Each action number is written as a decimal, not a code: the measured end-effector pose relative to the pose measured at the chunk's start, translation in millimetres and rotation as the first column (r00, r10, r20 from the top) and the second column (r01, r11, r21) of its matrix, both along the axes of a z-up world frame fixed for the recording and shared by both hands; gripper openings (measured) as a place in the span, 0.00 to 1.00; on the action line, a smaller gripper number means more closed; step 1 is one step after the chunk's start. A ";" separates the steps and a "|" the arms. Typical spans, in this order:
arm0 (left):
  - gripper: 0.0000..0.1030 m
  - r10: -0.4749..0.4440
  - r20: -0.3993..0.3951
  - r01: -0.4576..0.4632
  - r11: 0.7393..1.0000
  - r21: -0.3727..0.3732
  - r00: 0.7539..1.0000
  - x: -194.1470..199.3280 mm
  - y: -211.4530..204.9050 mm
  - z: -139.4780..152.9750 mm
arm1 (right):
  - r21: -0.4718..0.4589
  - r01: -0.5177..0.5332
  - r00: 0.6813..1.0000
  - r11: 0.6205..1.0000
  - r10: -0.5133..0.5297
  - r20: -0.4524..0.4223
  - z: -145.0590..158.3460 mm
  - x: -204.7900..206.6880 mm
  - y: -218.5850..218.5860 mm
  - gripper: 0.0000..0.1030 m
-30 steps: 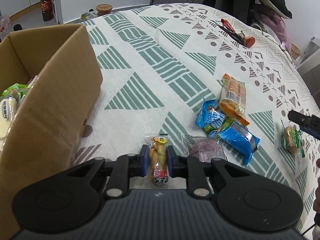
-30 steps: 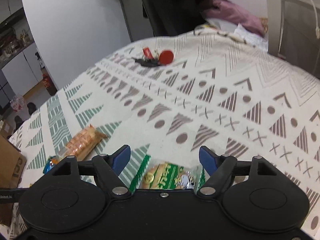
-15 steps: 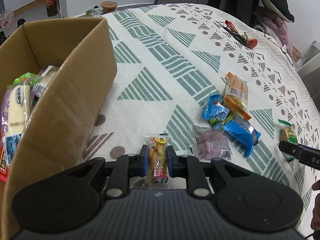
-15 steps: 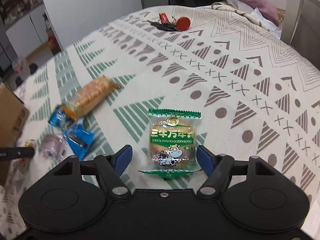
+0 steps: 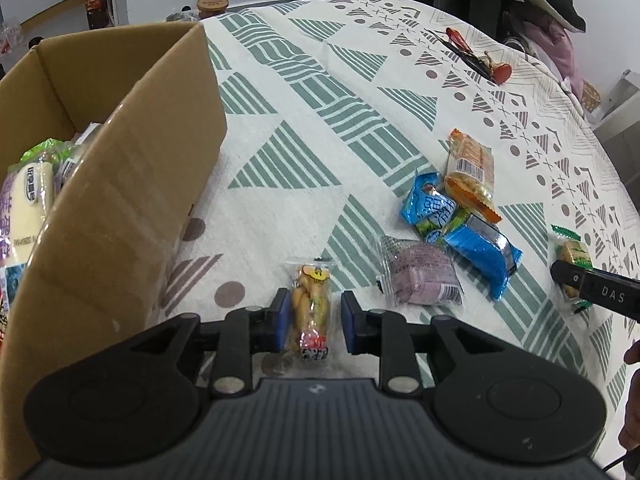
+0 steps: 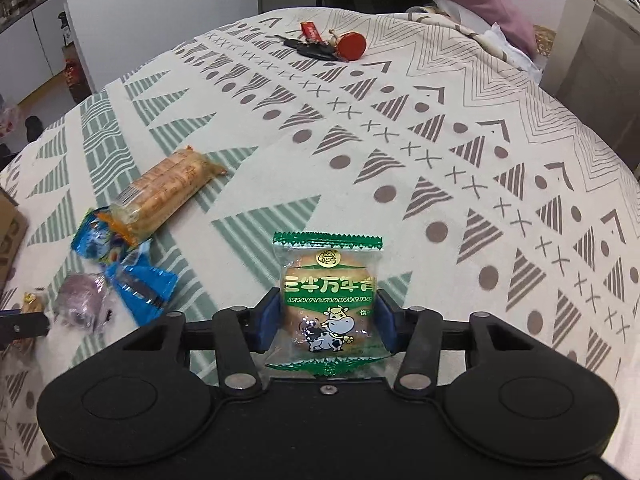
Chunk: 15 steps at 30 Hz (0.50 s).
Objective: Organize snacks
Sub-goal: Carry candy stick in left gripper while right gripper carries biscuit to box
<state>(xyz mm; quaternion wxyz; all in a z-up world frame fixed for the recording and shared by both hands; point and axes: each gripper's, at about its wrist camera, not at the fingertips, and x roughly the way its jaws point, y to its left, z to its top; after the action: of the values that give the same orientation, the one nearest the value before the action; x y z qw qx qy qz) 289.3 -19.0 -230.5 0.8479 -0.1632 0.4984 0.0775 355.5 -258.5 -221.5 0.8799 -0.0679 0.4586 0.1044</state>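
Left view: cardboard box (image 5: 132,184) wall blocks left; snack pile (image 5: 452,236) crowds right; bare tablecloth (image 5: 280,112) centre-top open.

my bench (image 5: 304,128) wears a cloth of green and brown triangles. on it stand a cardboard box (image 5: 132,184) at the left, with an orange cracker pack (image 5: 470,168), two blue packets (image 5: 480,250), a purple snack (image 5: 418,276) and keys (image 6: 320,46) lying farther off.

It was a home, likely a living room: a patterned tablecloth (image 6: 440,128) covered the table, keys (image 6: 320,46) lay on it, clothes (image 5: 532,4) hung behind, and a cardboard box (image 5: 120,184) held snacks.
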 end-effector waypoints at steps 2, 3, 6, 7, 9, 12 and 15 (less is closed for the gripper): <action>0.25 -0.014 0.004 0.014 1.000 0.014 1.000 -3.4 -2.5 0.3 | 0.007 0.001 1.000 1.000 -0.001 -0.008 3.0 -5.8 1.3 0.46; 0.25 -0.017 0.006 0.017 1.000 0.017 1.000 -5.3 -3.4 0.2 | 0.015 0.002 1.000 1.000 -0.002 -0.012 4.9 -7.9 2.1 0.46; 0.17 -0.022 0.014 0.022 0.999 0.029 1.000 -9.8 -4.5 0.1 | 0.037 -0.001 1.000 0.999 0.002 -0.009 13.4 -16.8 6.9 0.46; 0.17 -0.020 0.017 0.020 0.999 0.026 1.000 -11.1 -3.7 0.8 | 0.043 -0.003 1.000 0.999 0.003 -0.007 16.2 -19.6 9.2 0.46; 0.16 -0.018 0.023 0.017 1.000 0.013 1.000 -14.4 -1.8 3.9 | 0.053 -0.005 1.000 0.999 0.006 -0.004 21.0 -24.2 14.0 0.46; 0.16 -0.014 0.040 0.015 1.000 -0.010 0.999 -21.6 1.1 11.4 | 0.077 -0.002 1.000 0.997 0.002 -0.003 27.8 -32.2 22.5 0.46; 0.16 -0.013 0.062 0.014 1.000 -0.022 0.998 -29.6 4.8 22.0 | 0.103 -0.012 1.000 0.995 0.011 0.003 35.6 -42.5 35.2 0.46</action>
<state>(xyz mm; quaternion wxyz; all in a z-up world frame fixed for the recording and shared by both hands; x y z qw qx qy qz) 259.7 -14.2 -208.4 0.8615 -0.1717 0.4740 0.0611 313.0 -223.3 -185.9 0.8822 -0.0255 0.4510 0.1328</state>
